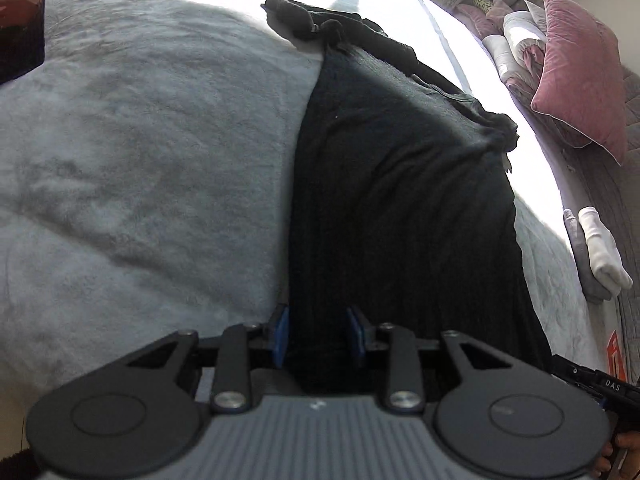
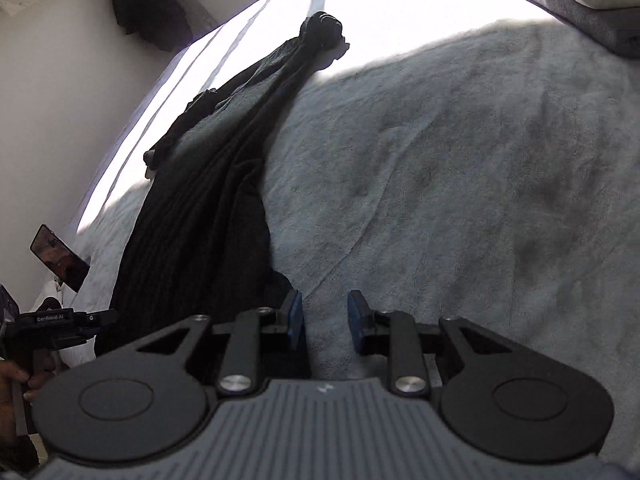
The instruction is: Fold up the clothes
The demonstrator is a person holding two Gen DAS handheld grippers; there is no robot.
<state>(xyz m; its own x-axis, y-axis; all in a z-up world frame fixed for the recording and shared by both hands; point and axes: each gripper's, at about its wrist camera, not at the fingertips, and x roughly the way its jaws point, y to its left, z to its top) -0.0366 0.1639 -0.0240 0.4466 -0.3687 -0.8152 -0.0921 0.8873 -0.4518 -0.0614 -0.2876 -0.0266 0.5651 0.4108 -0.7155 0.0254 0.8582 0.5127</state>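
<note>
I see the black garment stretched out long and narrow on the bed, its long axis running straight away from my left gripper toward the sunlit far side. The near end lies between the left gripper's blue pads, which stand apart with the cloth filling the gap; I cannot tell whether they pinch it. The fabric looks like a fine ribbed knit, soft and matte, with lengthwise creases. Its far end bunches into a crumpled, twisted ridge lying across the top.

From the right wrist view the same garment runs up and to the right, narrowing to a knot-like lump in the bright patch. My right gripper sits just beside the garment's near right edge, fingers set a moderate gap apart with only the blanket between them, holding nothing.

The bed is covered with a grey plush blanket, fuzzy and faintly creased. Beyond it, in the left view, a pink velvet cushion leans among pale bedding, and a white sock-like thing lies at the right edge. In the right view, folded grey and cream cloth rests at the top right corner, dark clothes hang on the wall, and a phone stands propped at the left.
</note>
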